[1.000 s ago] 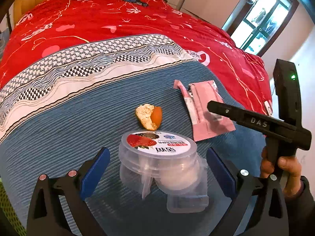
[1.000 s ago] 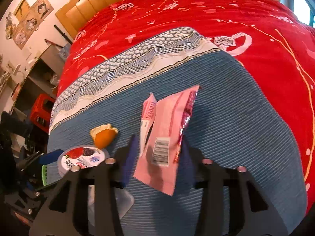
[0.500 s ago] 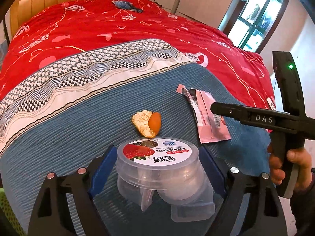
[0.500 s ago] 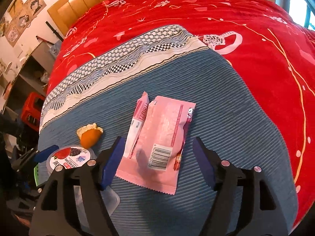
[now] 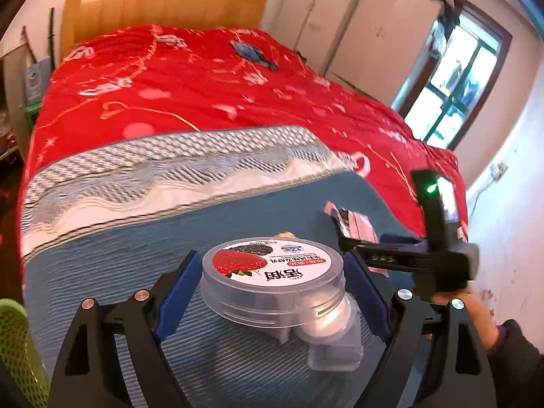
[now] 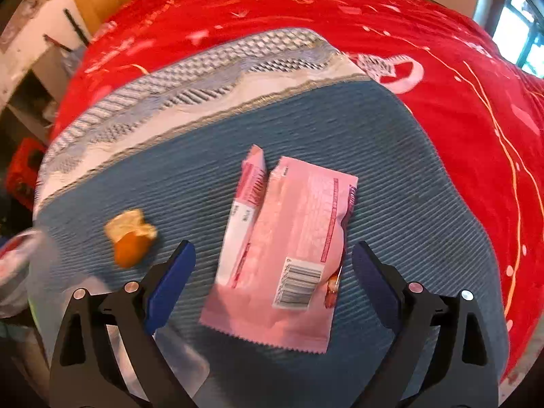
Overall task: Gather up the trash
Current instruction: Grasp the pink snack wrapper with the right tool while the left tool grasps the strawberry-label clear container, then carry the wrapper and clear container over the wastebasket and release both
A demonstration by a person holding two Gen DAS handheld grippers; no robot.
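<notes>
Clamped between the blue pads of the left gripper: a clear round plastic tub with a strawberry label, lifted off the blue ribbed blanket. Right gripper opening wide over the flat pink foil wrapper, pads not touching. Beyond, to the left, a scrap of orange peel. Next, probably: lower, close on wrapper's edge.

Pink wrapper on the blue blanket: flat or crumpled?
Flat. The pink wrapper lies spread on the blue blanket, barcode side up, zigzag edge nearest the camera, between the right gripper's opening jaws, which don't touch it.
</notes>
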